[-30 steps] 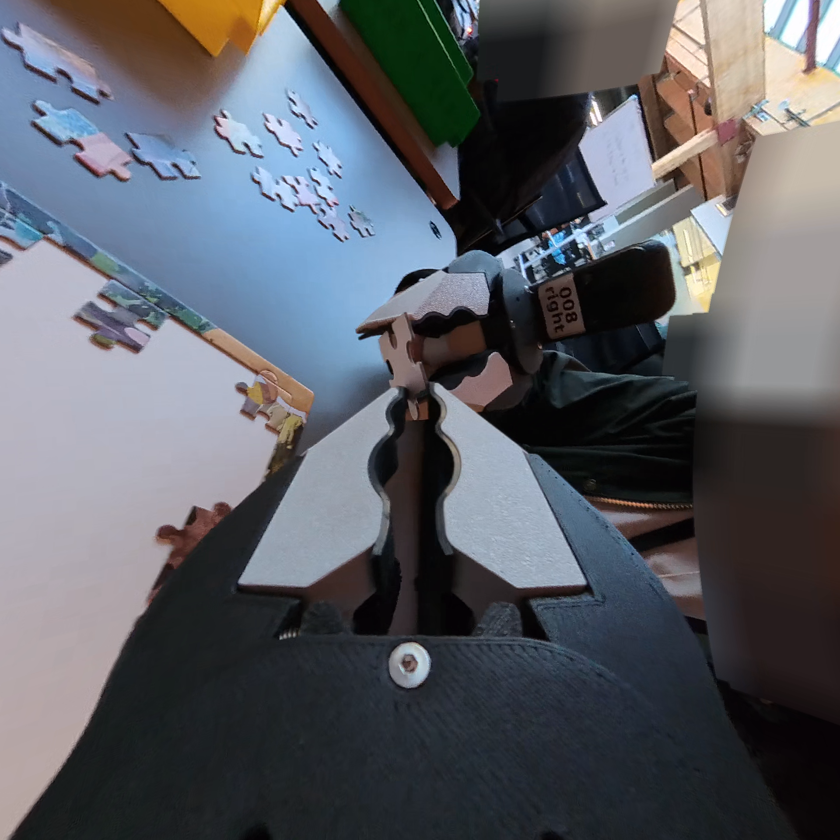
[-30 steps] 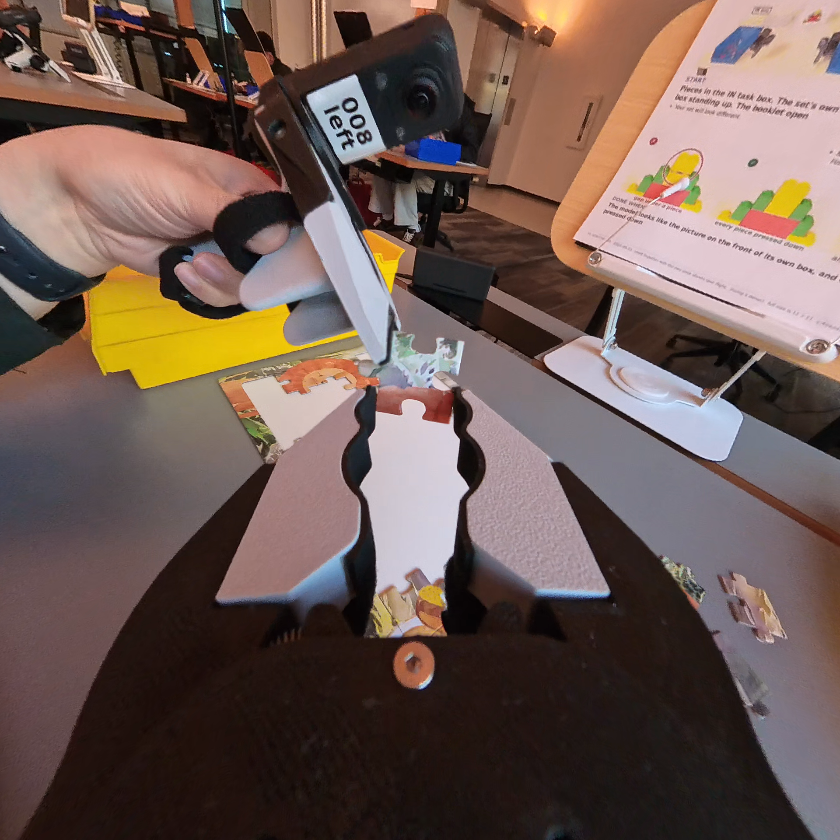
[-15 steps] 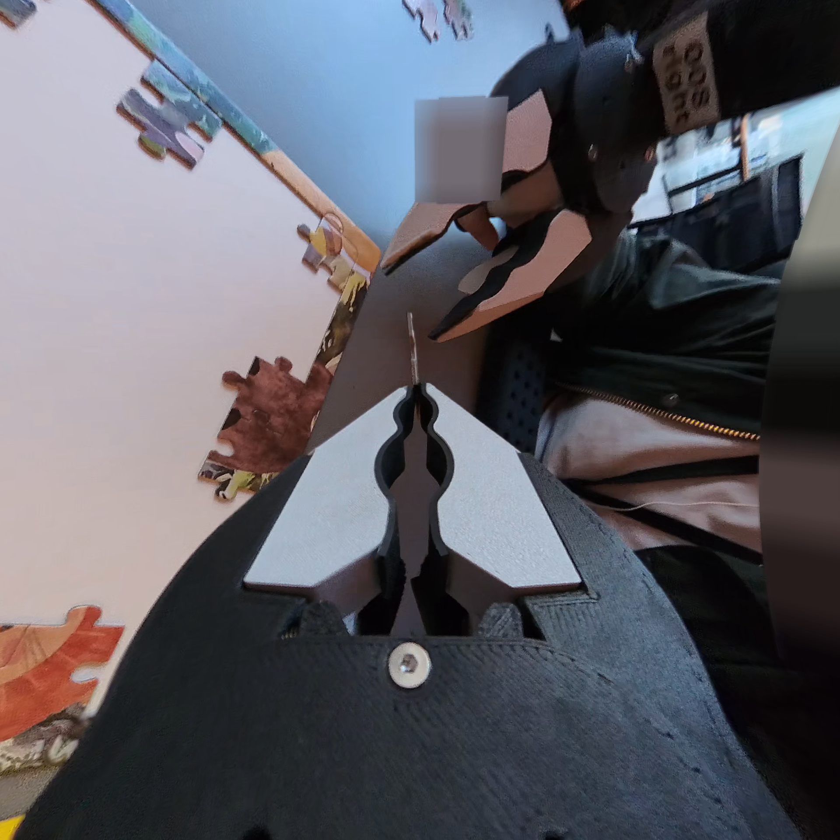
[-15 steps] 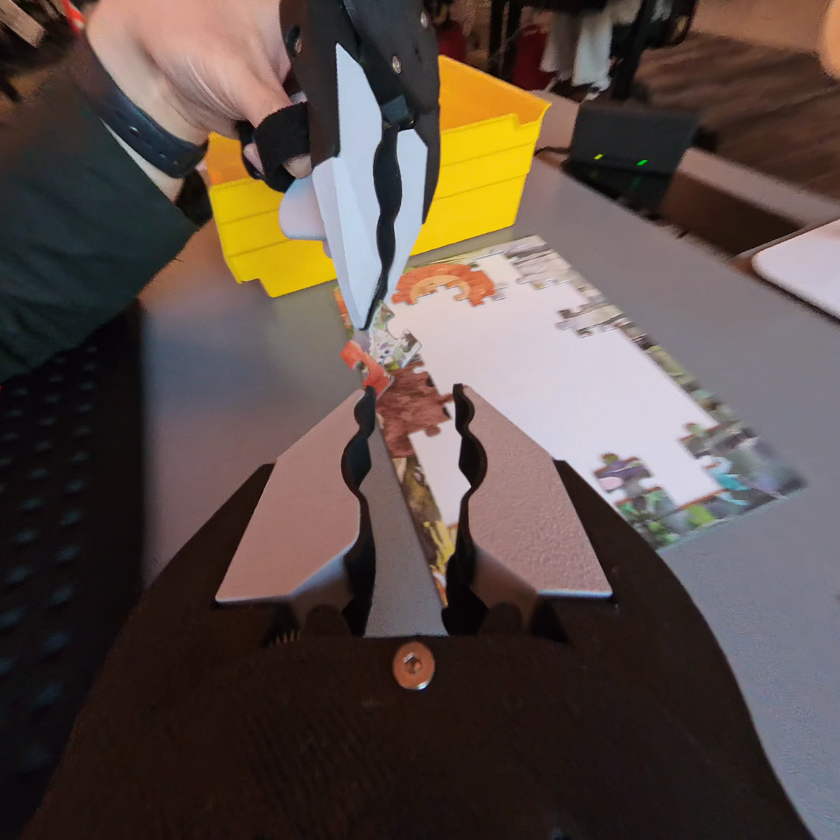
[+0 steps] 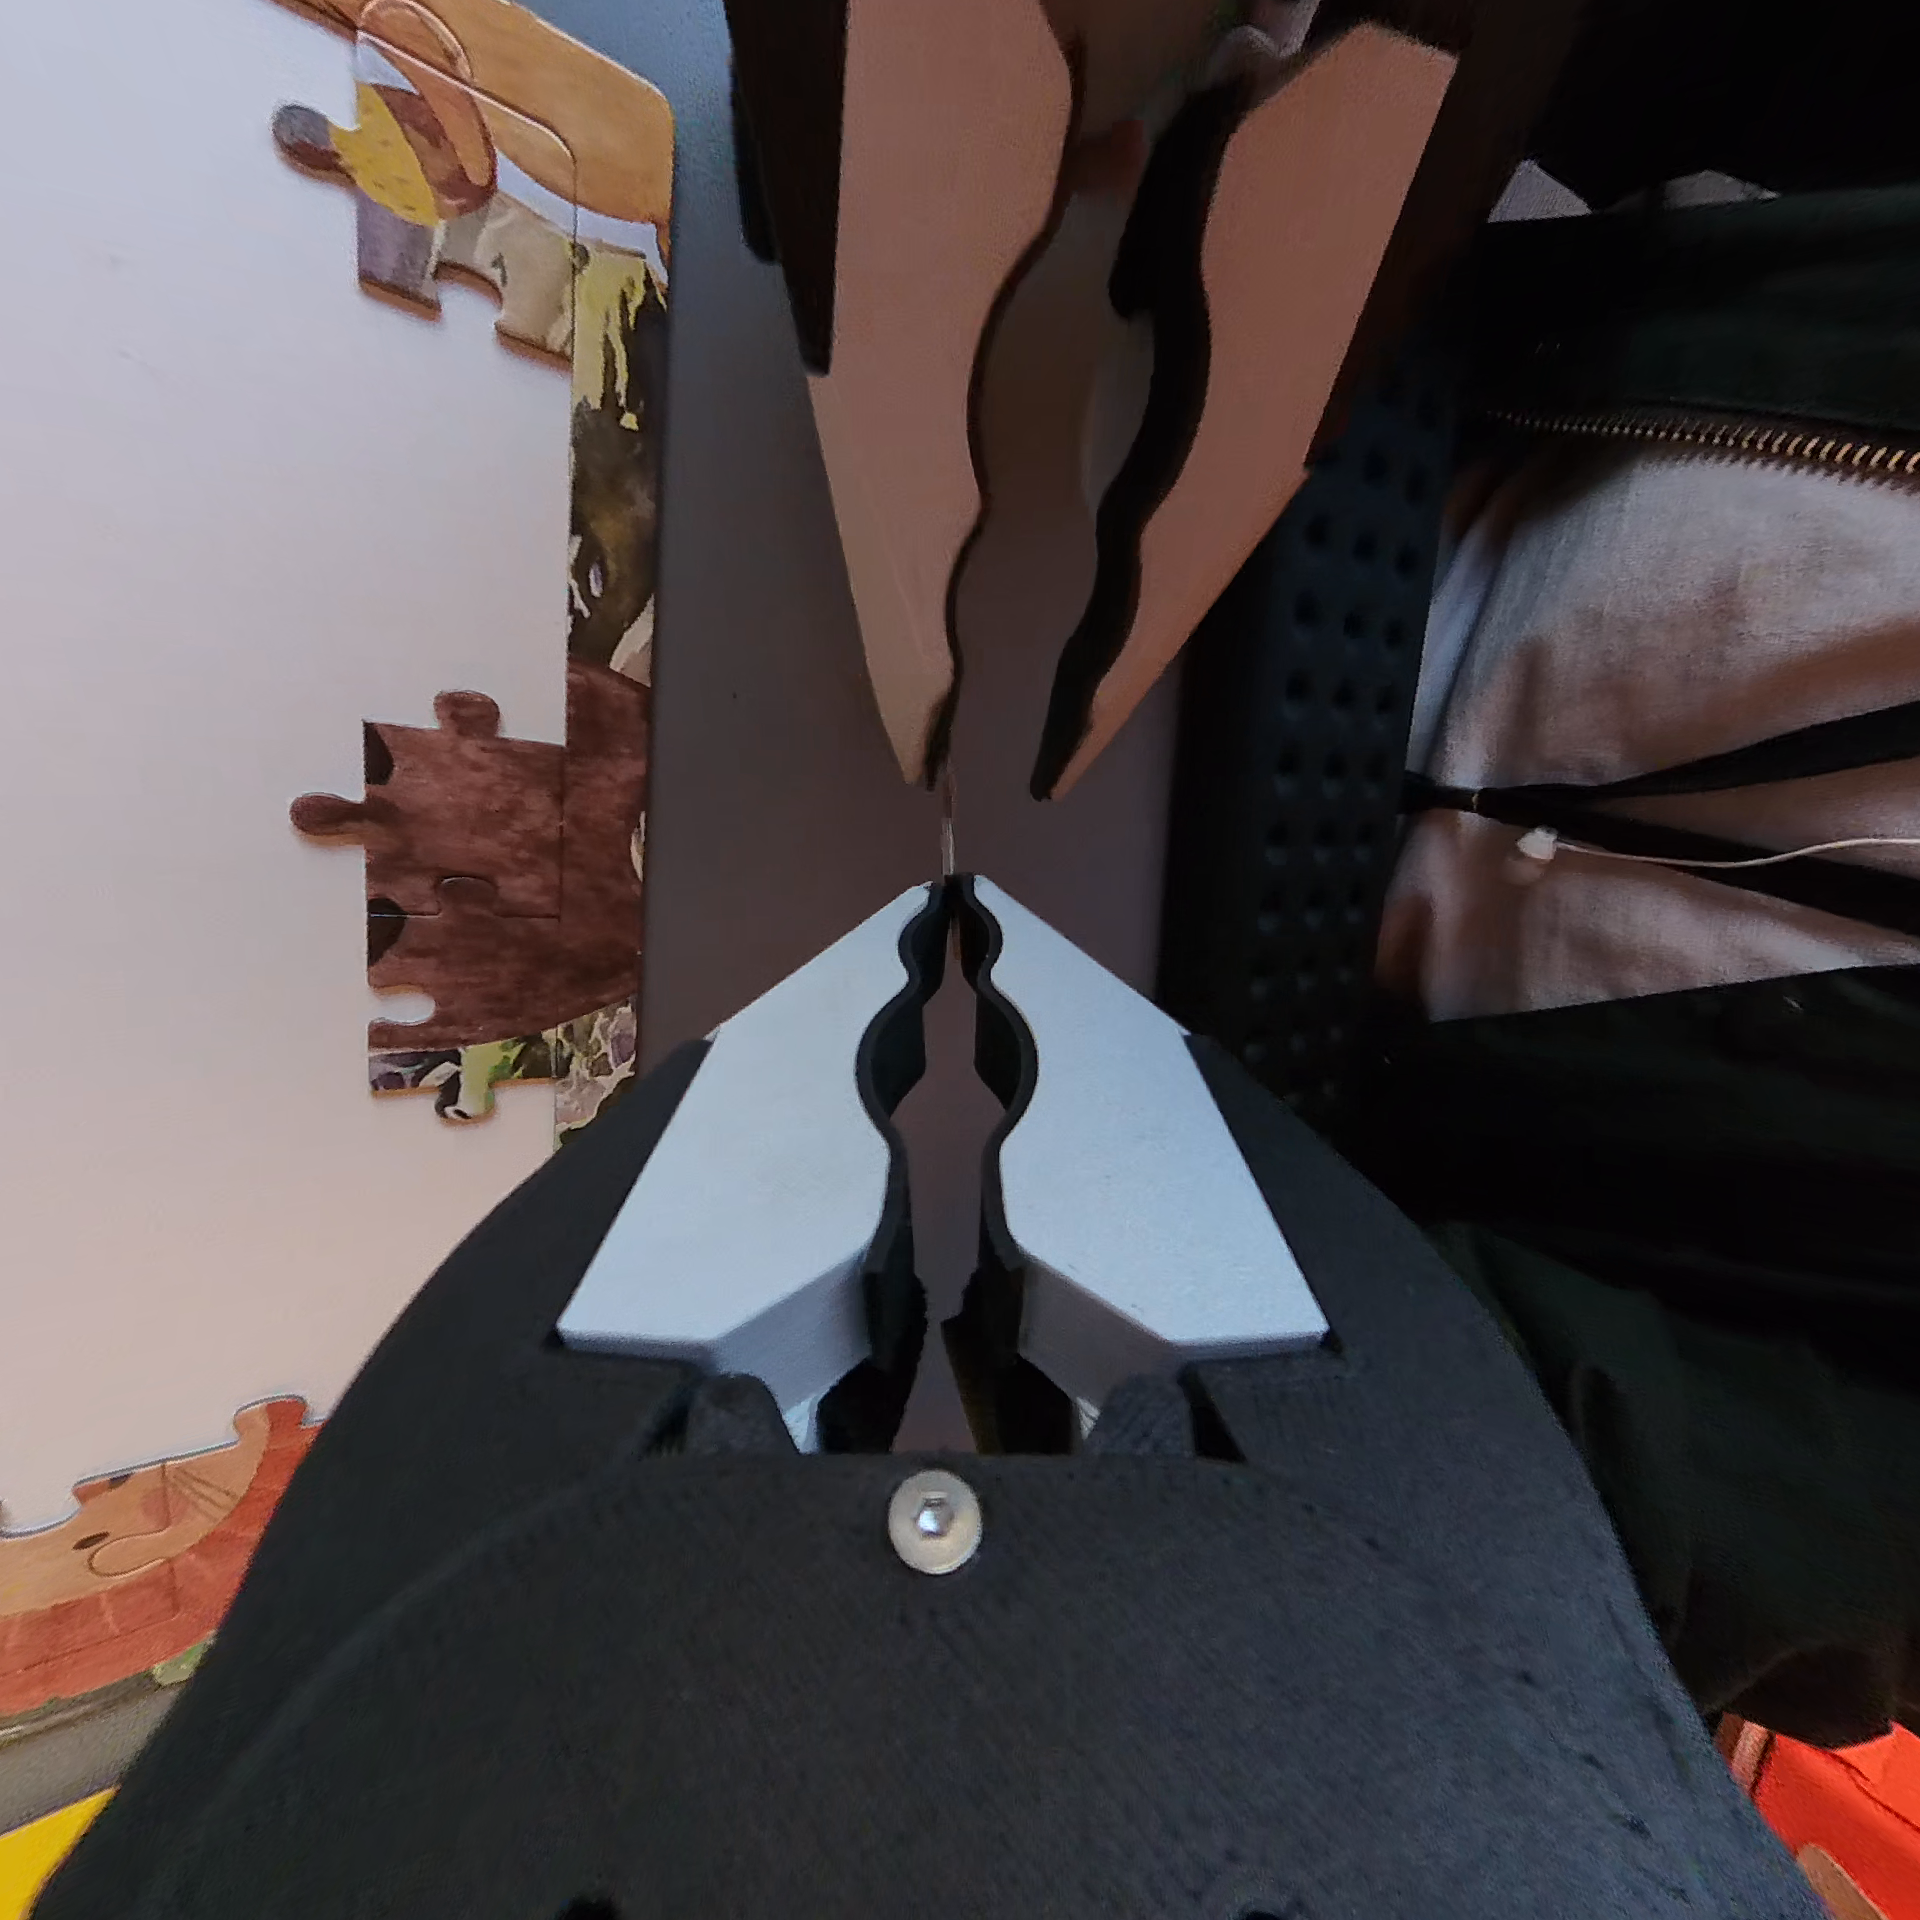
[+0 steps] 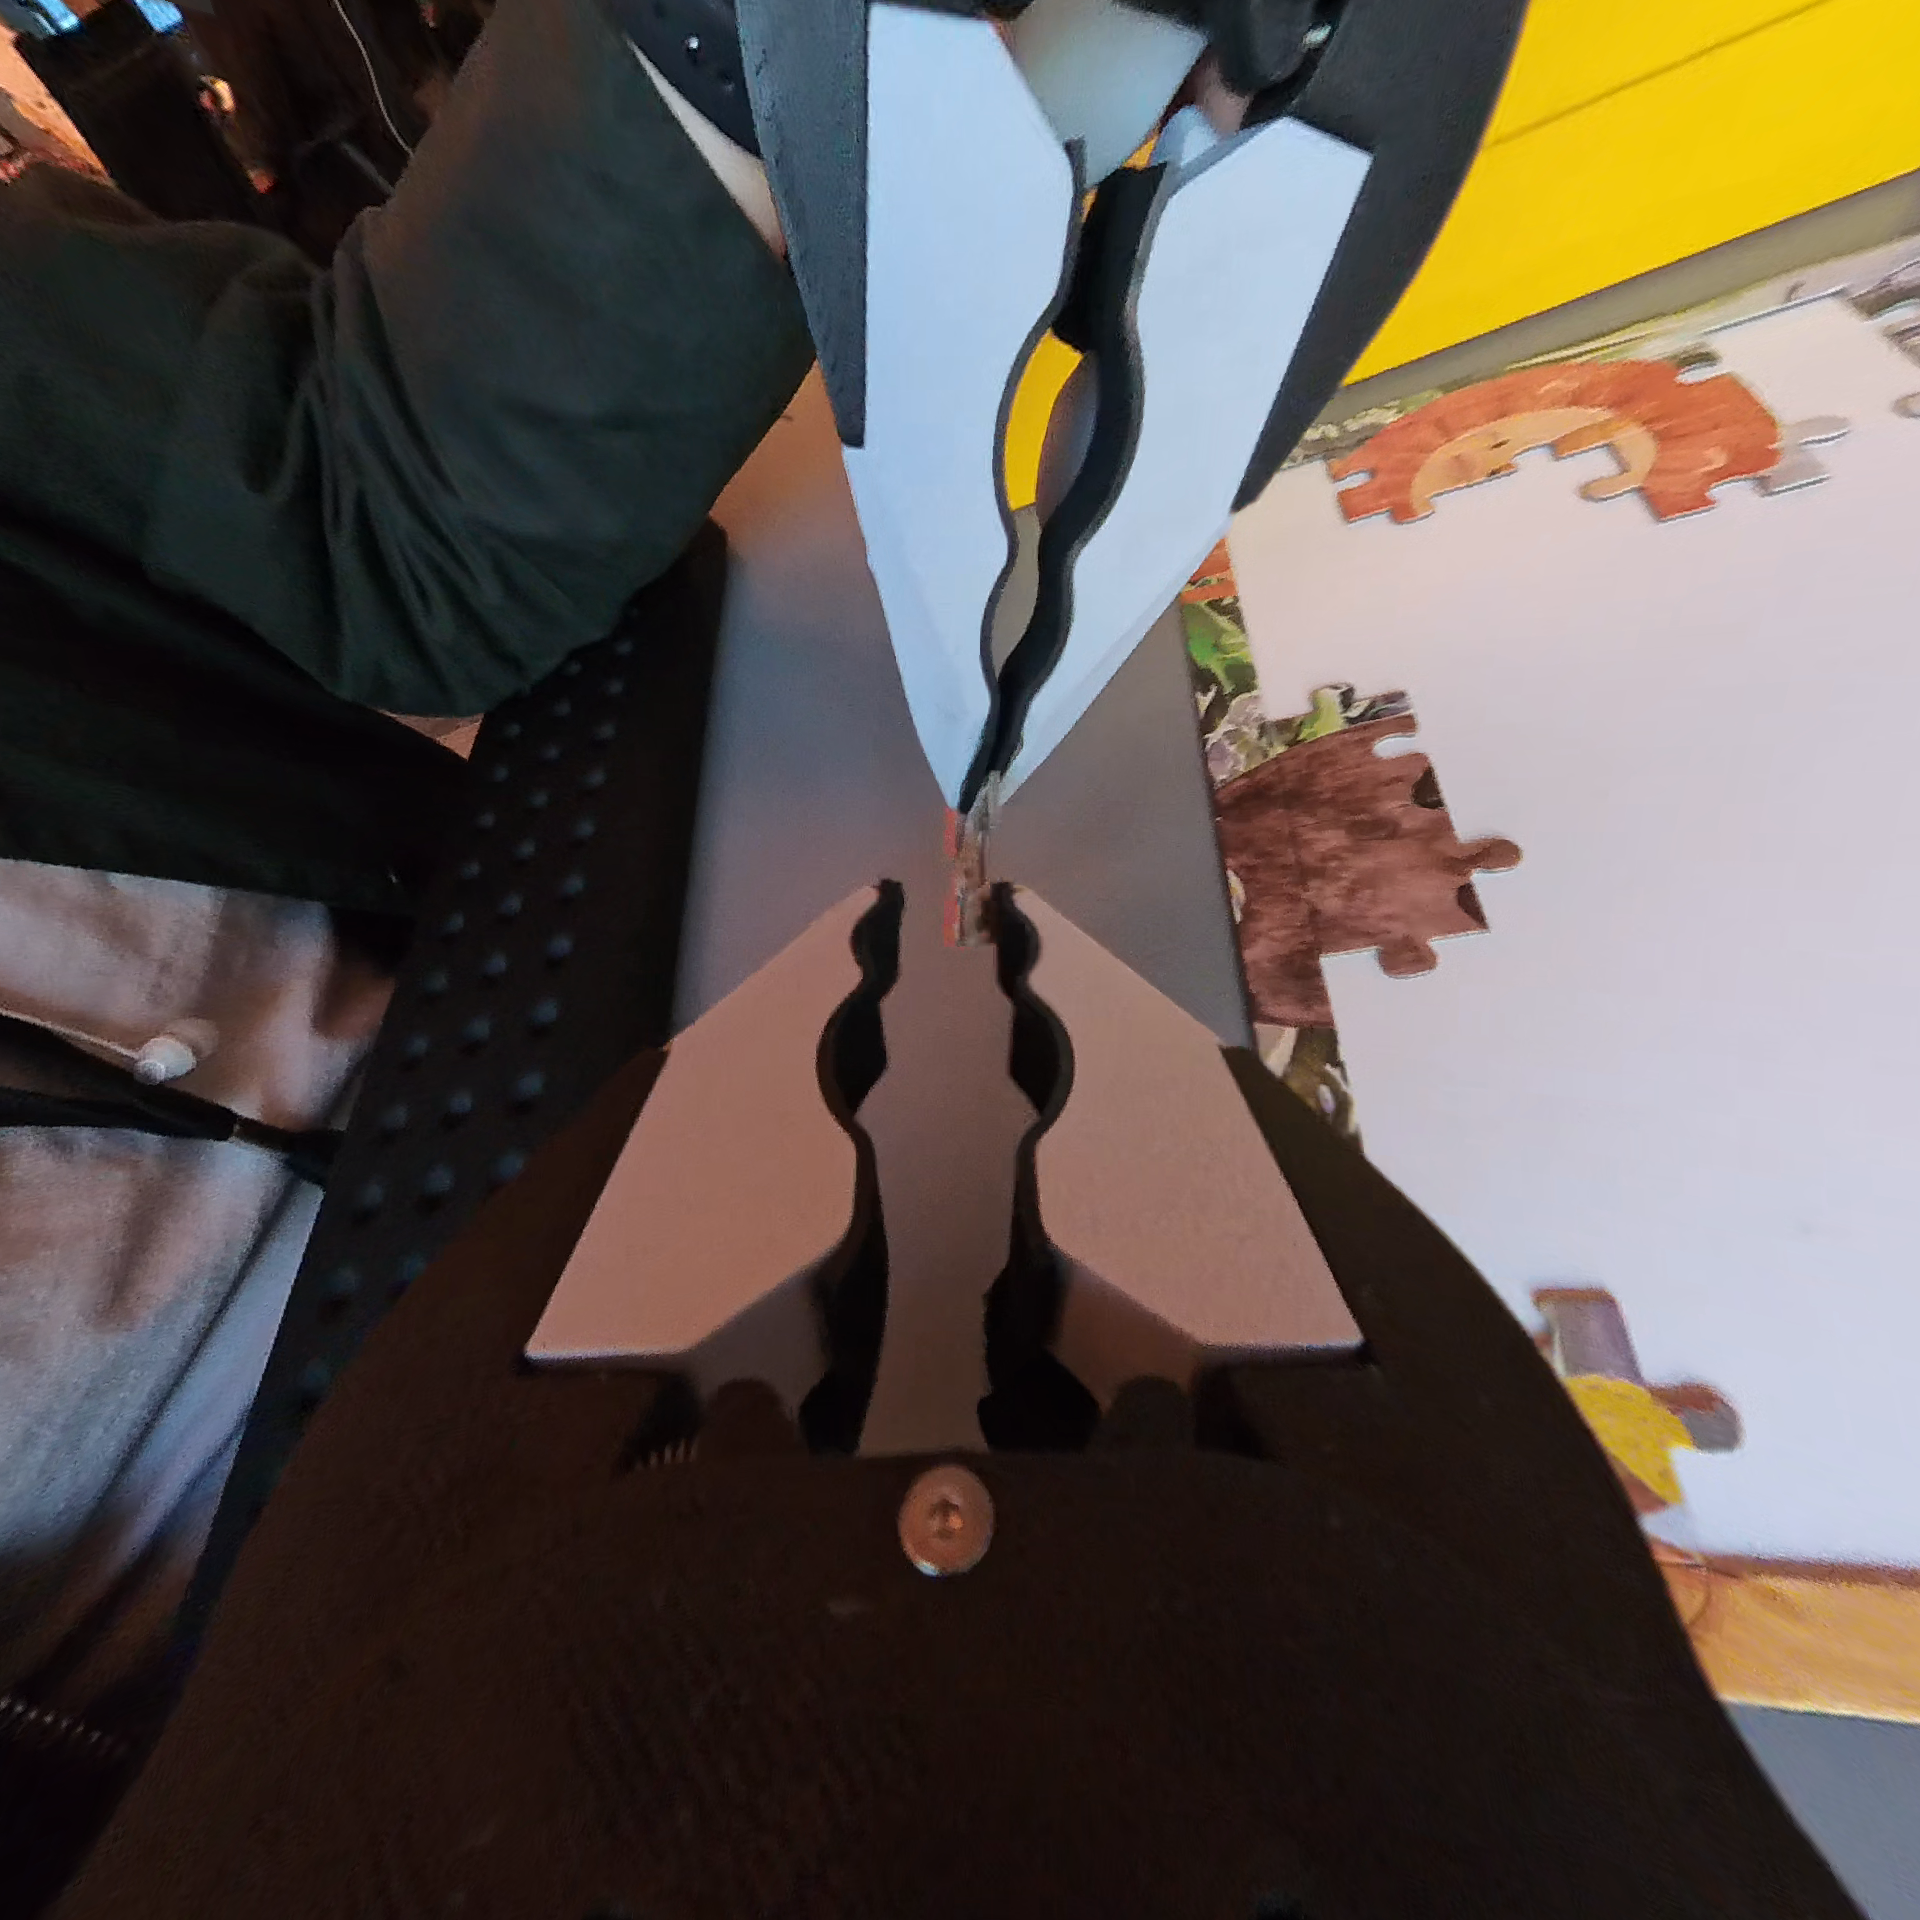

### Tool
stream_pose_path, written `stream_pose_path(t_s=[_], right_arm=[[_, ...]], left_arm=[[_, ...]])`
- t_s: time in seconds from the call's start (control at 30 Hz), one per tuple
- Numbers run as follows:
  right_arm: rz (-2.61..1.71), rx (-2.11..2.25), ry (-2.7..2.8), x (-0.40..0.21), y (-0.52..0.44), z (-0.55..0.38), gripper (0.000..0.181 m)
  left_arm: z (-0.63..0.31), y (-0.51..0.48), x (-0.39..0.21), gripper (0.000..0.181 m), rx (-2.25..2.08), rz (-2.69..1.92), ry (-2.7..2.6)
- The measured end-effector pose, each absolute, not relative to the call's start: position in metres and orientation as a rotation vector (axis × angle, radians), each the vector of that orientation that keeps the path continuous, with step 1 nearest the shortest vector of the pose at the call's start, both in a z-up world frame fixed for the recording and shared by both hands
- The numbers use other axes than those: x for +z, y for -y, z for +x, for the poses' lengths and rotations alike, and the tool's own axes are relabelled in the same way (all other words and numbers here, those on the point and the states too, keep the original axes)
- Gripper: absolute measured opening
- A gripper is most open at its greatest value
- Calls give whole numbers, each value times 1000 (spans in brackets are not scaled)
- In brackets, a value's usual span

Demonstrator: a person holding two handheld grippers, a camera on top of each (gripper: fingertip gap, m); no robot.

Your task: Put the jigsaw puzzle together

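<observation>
My left gripper [image 5: 951,883] is shut on a thin jigsaw piece [image 5: 945,831], seen edge-on and sticking out past its tips. My right gripper [image 5: 985,788] faces it tip to tip, jaws apart. In the right wrist view the piece [image 6: 971,883] stands between the tips of my right gripper [image 6: 945,890]. It lies against the right finger, with a clear gap to the left finger. The left gripper [image 6: 977,800] pinches its far end. Both are above the grey table beside the white puzzle board [image 5: 260,623], which also shows in the right wrist view [image 6: 1610,831].
Joined brown pieces [image 6: 1340,862] and orange pieces [image 6: 1558,436] sit along the board's edge. A yellow bin [image 6: 1662,156] stands behind the board. A black perforated surface [image 5: 1299,727] and a person's dark jacket [image 6: 364,416] lie off the table's edge. Both grippers' tips are close together, under 4 cm apart.
Both grippers swung down over the table's edge and now meet tip to tip. The left stayed shut on the piece. The right's jaws narrowed around the piece's free end.
</observation>
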State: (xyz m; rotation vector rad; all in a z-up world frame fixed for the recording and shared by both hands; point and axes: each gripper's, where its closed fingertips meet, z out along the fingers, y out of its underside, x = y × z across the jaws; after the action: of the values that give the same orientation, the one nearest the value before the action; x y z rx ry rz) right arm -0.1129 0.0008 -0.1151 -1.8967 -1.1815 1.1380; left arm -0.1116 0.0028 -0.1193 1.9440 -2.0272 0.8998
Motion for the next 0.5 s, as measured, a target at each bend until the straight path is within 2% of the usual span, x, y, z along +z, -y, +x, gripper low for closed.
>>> stream_pose_path(t_s=[0.03, 0.2, 0.27, 0.33, 0.5], right_arm=[[-1905, 1135, 1190, -117, 0, -114, 3], [-1952, 1209, 1105, -111, -4, -108, 1], [-2001, 1206, 1001, -107, -16, -92, 1], [-2082, 1133, 860, -104, -35, -59, 0], [-2300, 753, 196, -123, -82, 91, 0]], left_arm=[[-113, 0, -119, 0, 901, 1923, 2024], [-109, -3, -113, 2, 971, 1947, 1979], [-103, -16, -105, 10, 1060, 2038, 1911], [-103, -30, -97, 22, 1128, 2131, 1835], [-115, -62, -81, 23, 1160, 2338, 1795]])
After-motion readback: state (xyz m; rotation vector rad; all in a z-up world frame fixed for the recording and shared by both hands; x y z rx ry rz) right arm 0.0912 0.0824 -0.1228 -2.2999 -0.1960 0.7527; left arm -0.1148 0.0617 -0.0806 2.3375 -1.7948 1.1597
